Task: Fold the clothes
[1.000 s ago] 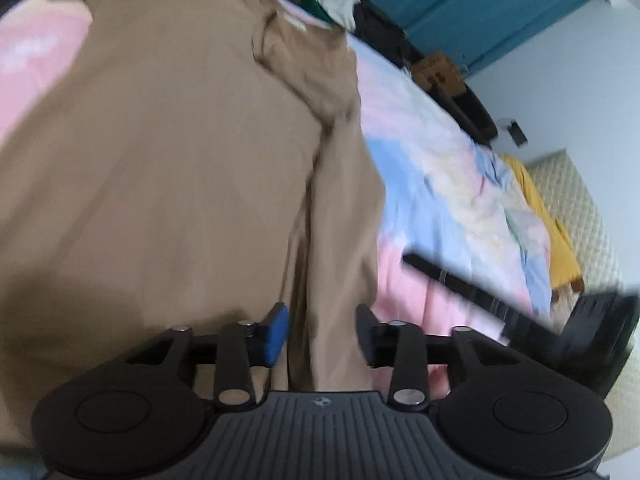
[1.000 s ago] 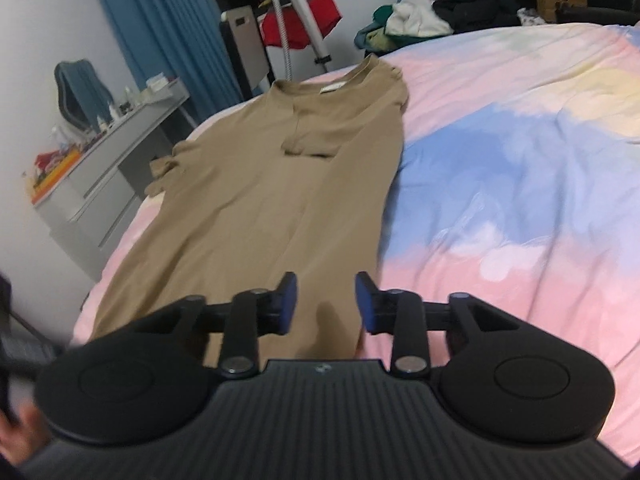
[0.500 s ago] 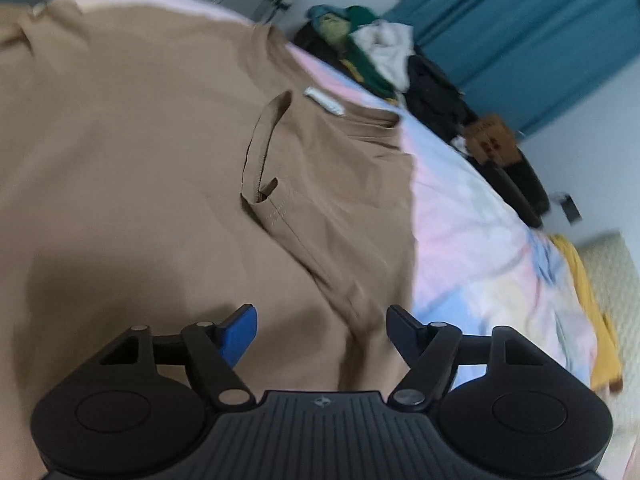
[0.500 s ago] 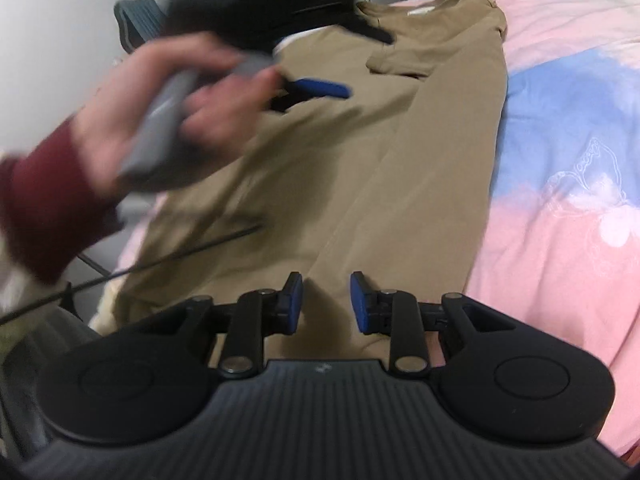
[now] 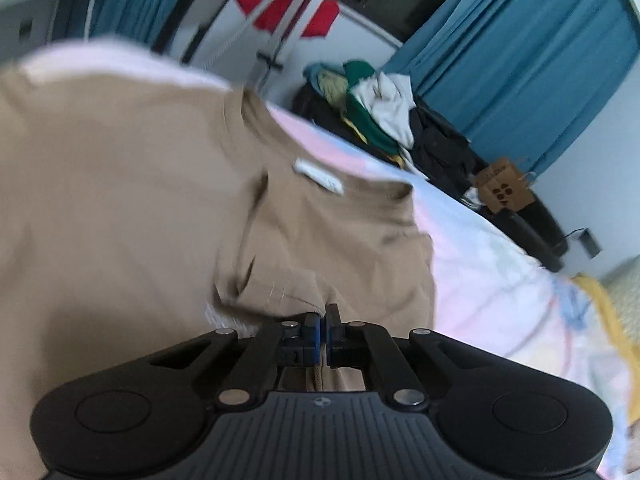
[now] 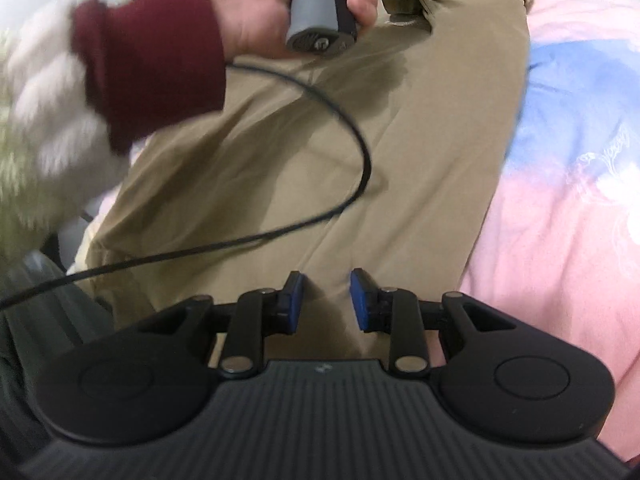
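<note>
The left hand-held gripper (image 5: 322,326) has its blue pads pressed together on a pinch of the tan shirt (image 5: 132,216), at the folded sleeve just below the collar. The right hand-held gripper (image 6: 326,300) hovers with its pads apart over the shirt's lower part, near the hem, with cloth between and beneath them but nothing held.

The shirt lies flat along the bed (image 6: 560,184), collar toward 12 o'clock in the right view and the bed cover showing at 3 o'clock.

The step in hand looks like taking hold of both ends of one side for a lengthwise fold. To do it well, the right pads should drop onto the hem edge and close on all the layers there, in line with the left grip, so that both ends lift together and the fold line runs straight. Keep the cloth taut between the two grips, and keep the cable (image 6: 304,88) clear of the fabric.

The left view alone shows the clamp up close, the white neck label (image 5: 320,176) at 12 o'clock and the clothes pile (image 5: 372,108) beyond the bed. The right view alone shows the left hand (image 6: 280,8) on its handle, the trailing cable and the full length of the shirt.
</note>
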Demonstrator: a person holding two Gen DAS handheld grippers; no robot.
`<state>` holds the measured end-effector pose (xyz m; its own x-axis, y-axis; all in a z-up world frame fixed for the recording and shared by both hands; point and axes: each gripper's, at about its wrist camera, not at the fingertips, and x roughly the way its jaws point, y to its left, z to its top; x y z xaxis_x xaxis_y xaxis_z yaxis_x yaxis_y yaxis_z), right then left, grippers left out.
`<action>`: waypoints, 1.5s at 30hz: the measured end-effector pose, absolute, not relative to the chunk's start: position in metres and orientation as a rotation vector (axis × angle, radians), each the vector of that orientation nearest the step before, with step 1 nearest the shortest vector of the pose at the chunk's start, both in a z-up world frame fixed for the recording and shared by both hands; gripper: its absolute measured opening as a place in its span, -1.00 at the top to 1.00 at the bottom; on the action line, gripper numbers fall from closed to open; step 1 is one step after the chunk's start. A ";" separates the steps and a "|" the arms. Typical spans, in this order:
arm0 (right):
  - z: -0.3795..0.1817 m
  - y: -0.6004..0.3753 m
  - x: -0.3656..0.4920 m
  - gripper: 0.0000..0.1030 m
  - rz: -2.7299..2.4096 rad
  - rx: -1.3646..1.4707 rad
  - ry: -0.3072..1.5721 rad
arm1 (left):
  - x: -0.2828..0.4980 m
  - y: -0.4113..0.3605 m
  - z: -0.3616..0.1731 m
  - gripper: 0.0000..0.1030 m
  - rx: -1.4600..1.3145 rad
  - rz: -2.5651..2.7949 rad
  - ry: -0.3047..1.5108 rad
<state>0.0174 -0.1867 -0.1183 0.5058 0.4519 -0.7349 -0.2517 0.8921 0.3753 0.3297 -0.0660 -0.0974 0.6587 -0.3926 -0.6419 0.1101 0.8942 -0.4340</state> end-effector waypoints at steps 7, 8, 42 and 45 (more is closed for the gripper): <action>-0.116 -0.189 0.009 0.43 0.424 0.234 0.956 | 0.347 -0.063 -0.117 0.95 -0.275 -0.228 0.849; -0.116 -0.189 0.006 0.43 0.424 0.236 0.956 | 0.348 -0.062 -0.118 0.94 -0.274 -0.242 0.838; -0.035 -0.196 0.001 0.40 0.122 0.251 0.573 | 0.039 0.090 -0.002 -0.52 -0.133 -0.358 0.612; -0.013 -0.188 0.015 0.39 0.112 0.217 0.505 | 0.049 0.101 -0.009 -0.58 -0.178 -0.340 0.610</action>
